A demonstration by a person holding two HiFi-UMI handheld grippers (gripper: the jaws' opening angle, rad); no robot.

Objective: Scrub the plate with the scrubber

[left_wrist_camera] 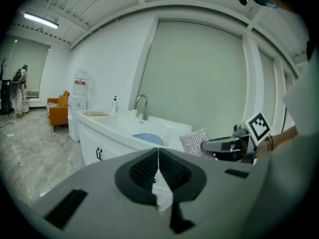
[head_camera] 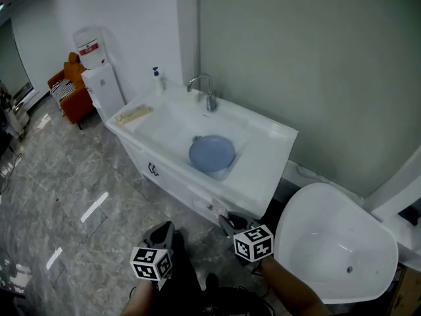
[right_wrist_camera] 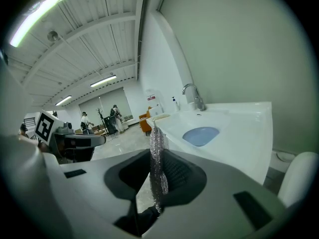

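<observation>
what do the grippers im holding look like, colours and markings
The left gripper and right gripper are matching handheld tools with broad grey bodies. Their tongs end in black ribbed pads. Each carries a white cube printed with black square markers. No cables show. The forearm behind the right one is bare, with no sleeve in view.

Scrubber [right_wrist_camera: 158,156]: silvery mesh, sparkly, rough. Sink [head_camera: 266,157]: glossy wht. Plate [head_camera: 212,153]: matt blue. Tap [head_camera: 211,99]: shiny metal.
</observation>
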